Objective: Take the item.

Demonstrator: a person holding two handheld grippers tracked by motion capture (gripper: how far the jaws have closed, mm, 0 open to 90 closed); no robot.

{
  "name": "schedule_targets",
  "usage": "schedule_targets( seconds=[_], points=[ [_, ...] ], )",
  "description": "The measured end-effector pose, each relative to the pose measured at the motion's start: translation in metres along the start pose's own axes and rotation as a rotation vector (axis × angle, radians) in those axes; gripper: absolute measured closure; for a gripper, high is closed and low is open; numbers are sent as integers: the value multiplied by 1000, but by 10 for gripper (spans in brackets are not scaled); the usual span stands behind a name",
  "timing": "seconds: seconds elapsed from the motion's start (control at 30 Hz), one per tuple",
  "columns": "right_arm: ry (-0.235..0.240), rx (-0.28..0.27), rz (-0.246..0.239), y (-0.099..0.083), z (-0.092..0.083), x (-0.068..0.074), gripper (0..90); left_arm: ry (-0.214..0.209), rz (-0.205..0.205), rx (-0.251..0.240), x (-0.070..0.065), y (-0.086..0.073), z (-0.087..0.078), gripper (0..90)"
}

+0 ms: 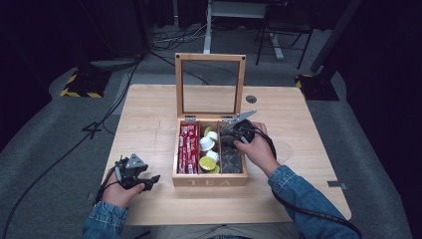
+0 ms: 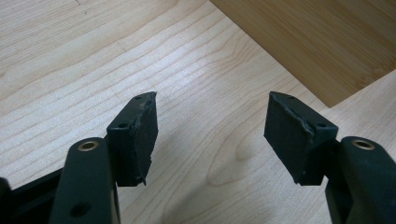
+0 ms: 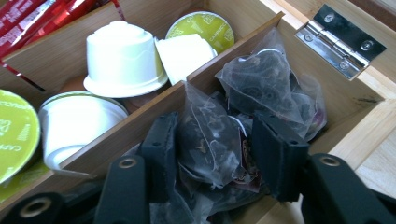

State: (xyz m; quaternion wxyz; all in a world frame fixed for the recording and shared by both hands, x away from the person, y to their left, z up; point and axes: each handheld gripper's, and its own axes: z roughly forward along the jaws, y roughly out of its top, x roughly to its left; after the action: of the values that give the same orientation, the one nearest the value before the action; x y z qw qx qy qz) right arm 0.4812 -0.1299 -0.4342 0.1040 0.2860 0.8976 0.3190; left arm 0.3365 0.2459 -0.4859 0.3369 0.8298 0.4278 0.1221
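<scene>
Three compartments divided the box [image 1: 210,181] I was working in, its lid [image 1: 209,84] standing upright behind my right gripper [image 3: 212,144]. That gripper was down in the compartment nearest the right wall, jaws apart on either side of a clear tea bag [image 3: 208,135]. I could not tell whether the pads touched it. Ahead of the jaws lay another bag [image 3: 266,86], dark leaves showing through its mesh, and past it a metal hinge [image 3: 341,39] on the box's back edge. Across the divider to the gripper's left sat white pods [image 3: 123,53], one upside down, and green-lidded ones [image 3: 203,29]. Beyond those, red sachets [image 3: 32,16] filled the far compartment.

From above, my right hand [image 1: 256,147] held the gripper over the box's right rear part.

My left gripper [image 2: 210,135] sat well apart from all that, near the box's front left corner, in my left hand [image 1: 122,191]. Its jaws stood wide with nothing between them, bare tabletop [image 2: 93,70] beneath. Ahead and to its right I saw the box's darker wooden wall.
</scene>
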Motion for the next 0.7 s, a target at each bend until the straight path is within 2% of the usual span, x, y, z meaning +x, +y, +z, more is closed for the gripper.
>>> schedule_targets(
  seconds=[0.2, 0.23, 0.33, 0.5, 0.7],
  points=[
    [-5, 15, -16, 1, 4, 0, 573, 0, -4, -5, 2, -1, 2, 352],
    [-9, 20, -32, 2, 5, 1, 602, 0, -7, -2, 2, -2, 2, 352],
    [-13, 18, -38, 2, 5, 2, 641, 0, -7, -3, 3, -2, 3, 352],
    [-7, 13, -34, 2, 3, 2, 720, -2, -10, 5, 3, -3, 4, 352],
    [-6, -1, -27, 1, 0, 1, 737, -2, -11, 2, 4, -3, 5, 352]
  ],
)
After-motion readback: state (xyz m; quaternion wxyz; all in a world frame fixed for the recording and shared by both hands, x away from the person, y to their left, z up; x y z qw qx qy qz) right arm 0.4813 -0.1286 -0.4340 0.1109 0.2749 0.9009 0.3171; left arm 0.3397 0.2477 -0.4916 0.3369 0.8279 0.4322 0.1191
